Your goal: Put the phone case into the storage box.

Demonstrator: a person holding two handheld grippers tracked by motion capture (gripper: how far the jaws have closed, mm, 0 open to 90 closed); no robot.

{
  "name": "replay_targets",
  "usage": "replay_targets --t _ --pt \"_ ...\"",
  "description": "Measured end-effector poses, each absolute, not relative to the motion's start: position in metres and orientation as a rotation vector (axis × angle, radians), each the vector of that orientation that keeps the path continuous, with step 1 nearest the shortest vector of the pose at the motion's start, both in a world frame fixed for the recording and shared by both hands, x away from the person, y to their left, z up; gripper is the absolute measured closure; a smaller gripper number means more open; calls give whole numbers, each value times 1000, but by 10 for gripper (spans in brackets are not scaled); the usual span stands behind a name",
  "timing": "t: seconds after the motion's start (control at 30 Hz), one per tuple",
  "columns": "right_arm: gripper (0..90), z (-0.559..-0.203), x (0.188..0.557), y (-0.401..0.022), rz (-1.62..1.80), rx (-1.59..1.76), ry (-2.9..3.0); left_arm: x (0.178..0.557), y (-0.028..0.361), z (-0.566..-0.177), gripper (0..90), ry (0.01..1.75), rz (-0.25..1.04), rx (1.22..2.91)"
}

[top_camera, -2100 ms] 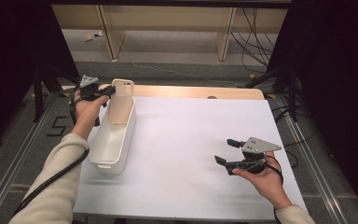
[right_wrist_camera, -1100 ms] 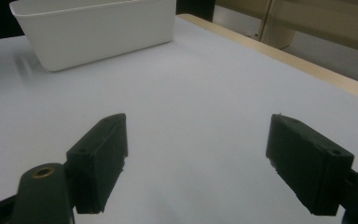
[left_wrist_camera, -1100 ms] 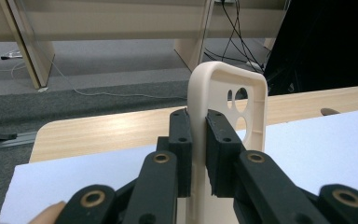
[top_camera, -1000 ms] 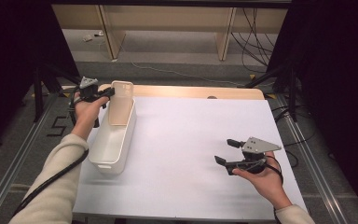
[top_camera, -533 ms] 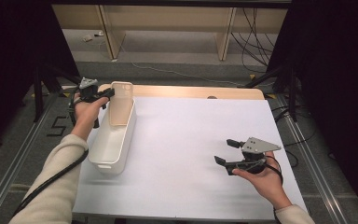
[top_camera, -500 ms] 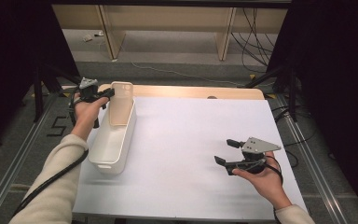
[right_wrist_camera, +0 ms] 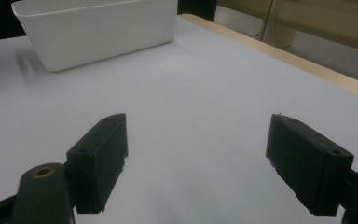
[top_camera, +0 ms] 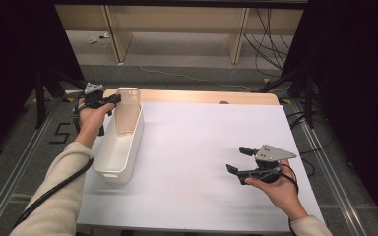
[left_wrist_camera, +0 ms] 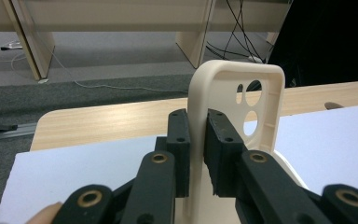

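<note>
Half the phone case point(left_wrist_camera: 235, 100) behind jaws.

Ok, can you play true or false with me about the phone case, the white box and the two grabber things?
1. The left gripper pinches the phone case. True.
2. The phone case lies flat on the table. False: it stands upright, over the far end of the white bin.
3. The right gripper is open and holds nothing. True.
4. The right gripper is inside the white bin. False: it sits apart, over the white mat.
</note>
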State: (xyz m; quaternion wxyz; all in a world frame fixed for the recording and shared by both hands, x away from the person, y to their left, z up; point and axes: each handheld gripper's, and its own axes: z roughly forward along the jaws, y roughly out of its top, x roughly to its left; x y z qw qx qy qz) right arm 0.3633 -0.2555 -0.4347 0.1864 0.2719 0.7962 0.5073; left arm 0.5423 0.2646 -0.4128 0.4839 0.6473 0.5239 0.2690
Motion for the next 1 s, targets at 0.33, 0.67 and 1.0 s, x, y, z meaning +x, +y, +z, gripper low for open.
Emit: replay_targets --t 0.33,0.67,1.0 --pt "219 -435 363 -255 1429 766 2248 543 265 -414 798 1281 649 1578" --pt "219 -435 363 -255 1429 767 2249 544 265 -415 794 1285 648 1584" --pt "219 -436 363 -255 1426 765 2253 545 265 -416 776 1285 655 1591"
